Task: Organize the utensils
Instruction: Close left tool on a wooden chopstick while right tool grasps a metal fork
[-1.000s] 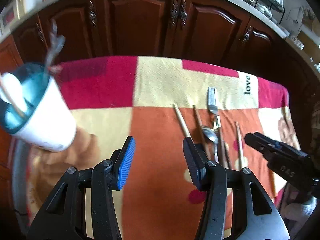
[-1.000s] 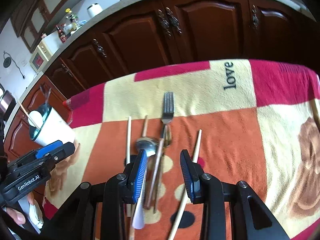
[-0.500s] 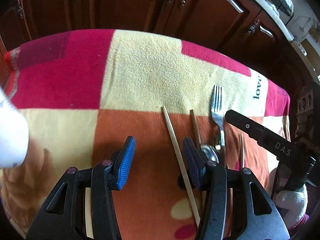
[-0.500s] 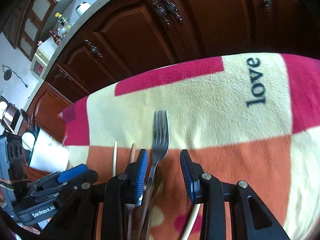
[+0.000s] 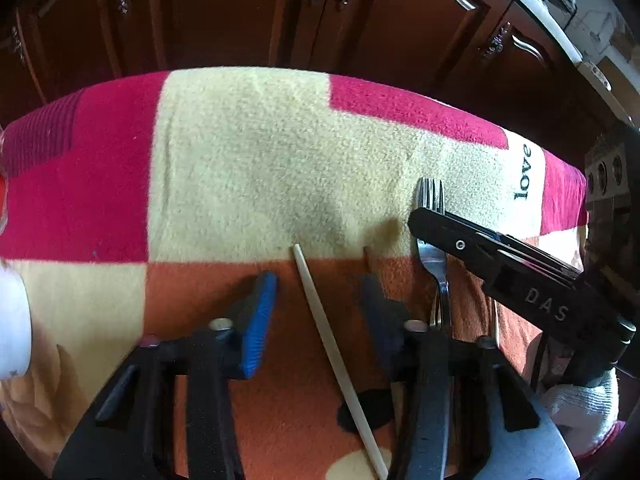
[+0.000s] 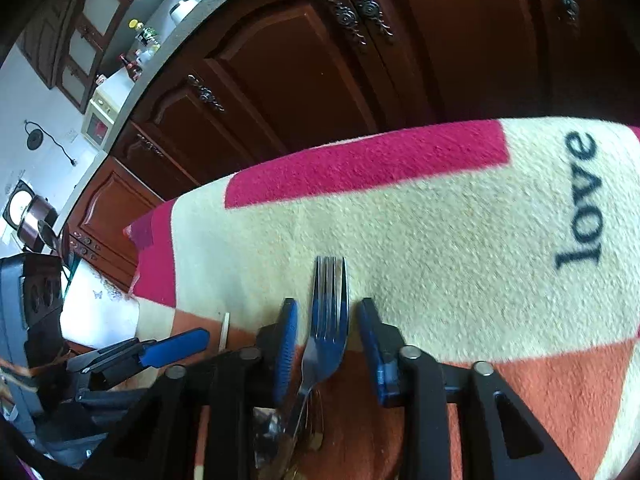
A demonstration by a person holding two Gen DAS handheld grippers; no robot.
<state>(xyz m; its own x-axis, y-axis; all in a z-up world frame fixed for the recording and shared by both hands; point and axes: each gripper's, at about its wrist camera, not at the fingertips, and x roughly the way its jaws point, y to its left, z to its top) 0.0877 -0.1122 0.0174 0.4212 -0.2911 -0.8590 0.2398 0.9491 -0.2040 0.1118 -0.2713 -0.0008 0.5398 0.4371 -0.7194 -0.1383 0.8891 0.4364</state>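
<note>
1 fork (image 6: 326,320), 1 pale chopstick (image 5: 336,356), 2 claws closing.

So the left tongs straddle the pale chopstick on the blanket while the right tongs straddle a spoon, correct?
Not quite: between the right tongs lies a fork, tines pointing away, as the right wrist view shows. The left tongs do straddle the pale chopstick on the blanket. Both pairs have just been closing.

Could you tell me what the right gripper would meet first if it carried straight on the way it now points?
Most likely the fork, whose head lies between the right gripper's open jaws, untouched, on the blanket; depth is unclear.
</note>
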